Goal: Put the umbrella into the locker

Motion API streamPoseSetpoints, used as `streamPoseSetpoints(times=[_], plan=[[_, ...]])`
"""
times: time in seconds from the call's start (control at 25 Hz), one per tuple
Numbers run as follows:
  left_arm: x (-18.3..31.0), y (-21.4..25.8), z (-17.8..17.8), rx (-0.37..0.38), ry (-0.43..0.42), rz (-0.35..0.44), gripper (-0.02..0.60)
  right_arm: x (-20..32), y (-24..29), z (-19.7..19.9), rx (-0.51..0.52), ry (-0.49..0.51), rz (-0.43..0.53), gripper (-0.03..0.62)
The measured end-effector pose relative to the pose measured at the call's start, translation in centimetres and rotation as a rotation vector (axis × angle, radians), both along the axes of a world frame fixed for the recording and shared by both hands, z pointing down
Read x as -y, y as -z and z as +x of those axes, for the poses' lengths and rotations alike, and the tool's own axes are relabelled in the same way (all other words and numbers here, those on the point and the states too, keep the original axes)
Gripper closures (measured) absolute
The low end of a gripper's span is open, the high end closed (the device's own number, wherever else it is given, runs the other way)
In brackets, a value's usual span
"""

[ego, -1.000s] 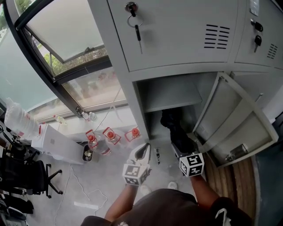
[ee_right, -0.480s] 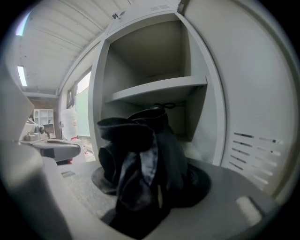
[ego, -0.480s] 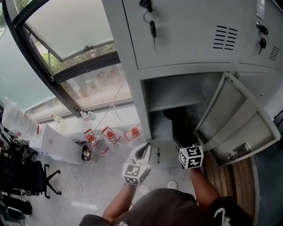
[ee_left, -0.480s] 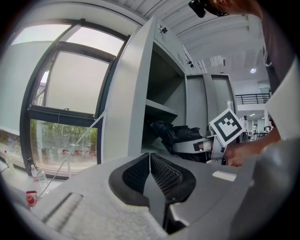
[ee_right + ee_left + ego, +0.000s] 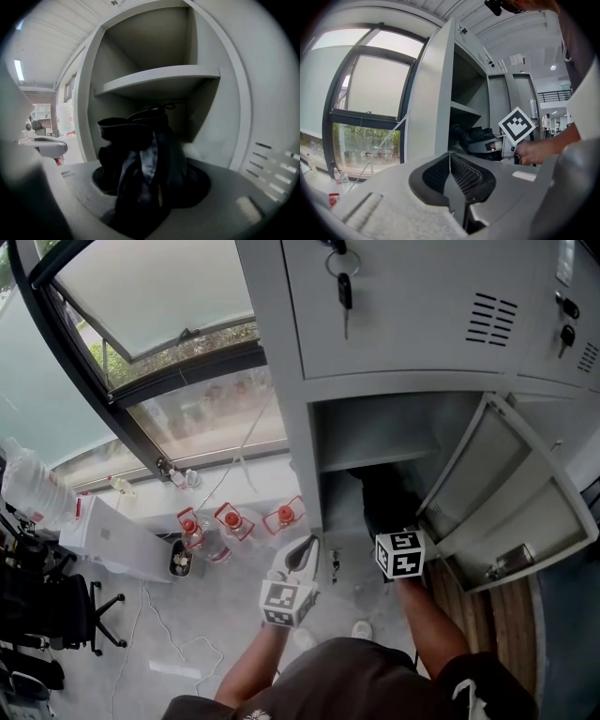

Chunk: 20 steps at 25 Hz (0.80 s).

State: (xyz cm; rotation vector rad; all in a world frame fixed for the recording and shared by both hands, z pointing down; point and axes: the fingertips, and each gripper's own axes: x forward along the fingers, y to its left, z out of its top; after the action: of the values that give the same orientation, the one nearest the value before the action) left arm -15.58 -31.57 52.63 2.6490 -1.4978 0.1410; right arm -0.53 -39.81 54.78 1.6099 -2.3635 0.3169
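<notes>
Right gripper (image 5: pixel 397 549) is edging deeper into grey metal locker (image 5: pixel 302 442) | jaws are pinching crumpled black fabric umbrella (image 5: pixel 140 154), clearest in its own view | left gripper (image 5: pixel 450 161): ribbed jaws are pressing together

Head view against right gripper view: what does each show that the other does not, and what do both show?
Only the head view: the keys hanging from the upper door, and the office chair on the floor. Only the right gripper view: its own fingers closed on the black umbrella, seen close up. Both: the umbrella in the open compartment, below the shelf.
</notes>
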Motion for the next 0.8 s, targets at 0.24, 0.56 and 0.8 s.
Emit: streamPoseSetpoints(times=[0.24,0.56,0.8], plan=[[0.1,0.3,0.6,-0.005,-0.021,0.001,0.574,1.8,0.0,-0.2,-0.054,-0.009,-0.018,0.35],[-0.2,-0.1,1.0,0.008,-0.039,-0.006,0.574,4.9,-0.8,-0.9,-0.101,0.008,-0.076,0.35],[0.3,0.5,0.1,0.012,-0.024,0.004,0.574,6.3,-2.4,-1.0,-0.139,-0.004,-0.14,0.35]])
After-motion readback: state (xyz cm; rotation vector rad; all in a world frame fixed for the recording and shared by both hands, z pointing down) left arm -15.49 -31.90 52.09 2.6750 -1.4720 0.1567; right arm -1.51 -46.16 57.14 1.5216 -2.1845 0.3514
